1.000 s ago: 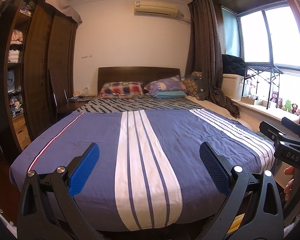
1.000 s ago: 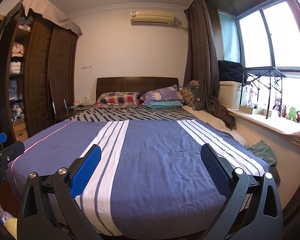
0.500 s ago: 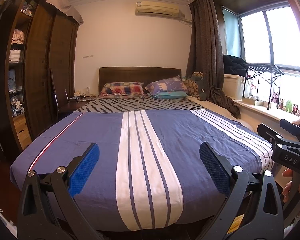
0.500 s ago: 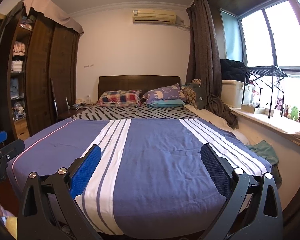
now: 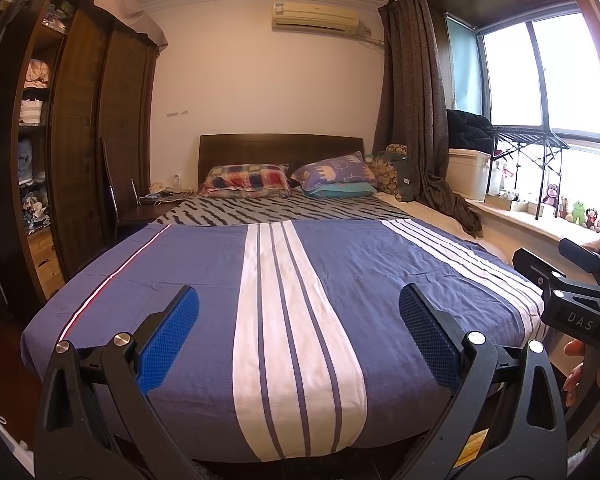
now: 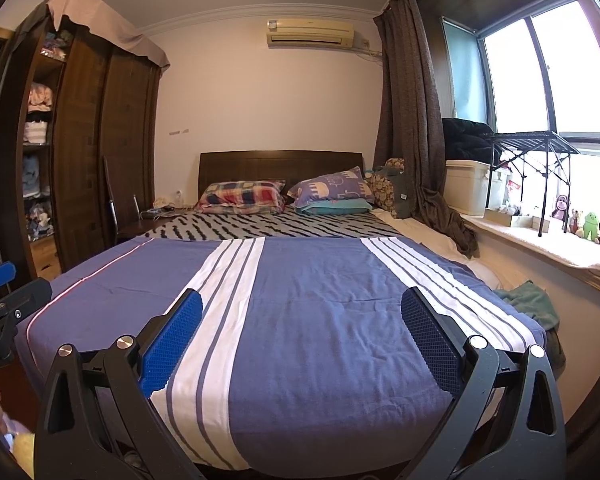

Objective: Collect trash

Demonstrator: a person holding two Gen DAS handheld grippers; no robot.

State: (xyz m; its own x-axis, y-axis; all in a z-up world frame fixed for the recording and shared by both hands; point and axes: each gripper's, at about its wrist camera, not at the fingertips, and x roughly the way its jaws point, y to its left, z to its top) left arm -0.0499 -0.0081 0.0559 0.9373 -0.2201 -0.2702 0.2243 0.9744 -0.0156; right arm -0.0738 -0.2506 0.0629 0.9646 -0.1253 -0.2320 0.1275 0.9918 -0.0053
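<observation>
Both handheld grippers, left gripper [image 5: 299,334] and right gripper [image 6: 302,338], hover with fingers spread wide and empty at the foot of a blue striped bed [image 5: 340,272]; pillows [image 5: 246,176] lie upper centre. No trash is discernible.

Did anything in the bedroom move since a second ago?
Only a little. The right gripper turned slightly, so the bed slid a bit rightward in its view. In the left gripper's view, the right gripper drifted slightly lower and leftward. Nothing was grabbed or dropped. Both grippers stay open and empty; the pillows haven't moved.
</observation>
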